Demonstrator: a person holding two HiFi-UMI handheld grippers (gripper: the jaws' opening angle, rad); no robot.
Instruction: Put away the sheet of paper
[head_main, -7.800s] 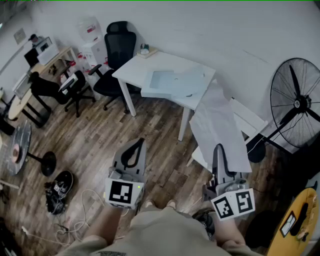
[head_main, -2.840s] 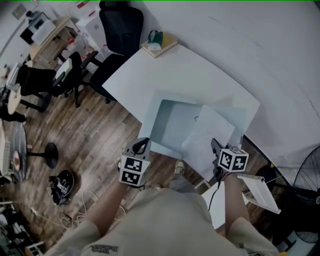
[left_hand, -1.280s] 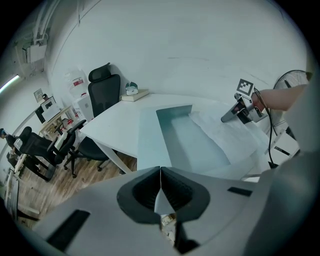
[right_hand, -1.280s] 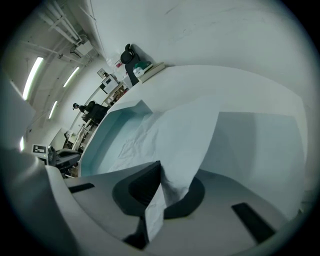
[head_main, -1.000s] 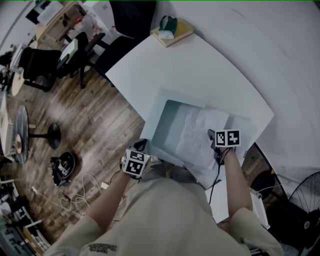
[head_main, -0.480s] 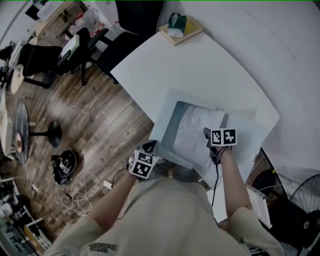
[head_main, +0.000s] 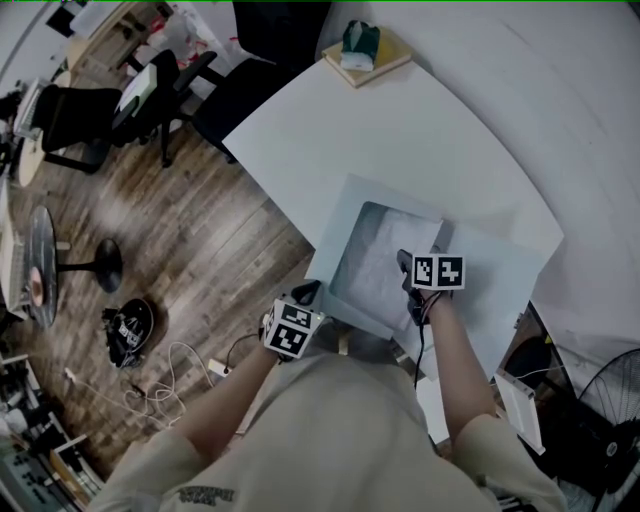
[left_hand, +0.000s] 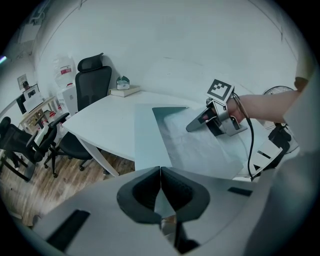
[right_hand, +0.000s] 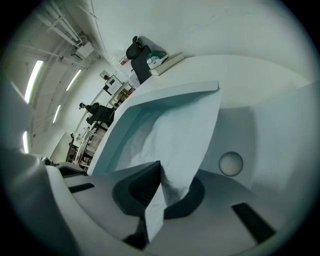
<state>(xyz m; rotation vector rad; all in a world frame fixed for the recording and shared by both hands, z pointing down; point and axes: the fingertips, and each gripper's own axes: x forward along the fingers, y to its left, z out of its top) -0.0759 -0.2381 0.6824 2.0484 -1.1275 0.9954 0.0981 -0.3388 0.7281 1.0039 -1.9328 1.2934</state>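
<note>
My right gripper (right_hand: 159, 172) clamped tight on near edge of sheet of paper (head_main: 383, 262). Sheet drapes down into open pale-blue box (head_main: 338, 215) on white table (head_main: 400, 130); far part lies inside, near edge pinched up. My left gripper (left_hand: 160, 172) fully closed, nothing in it, held beside box's near corner.
</note>
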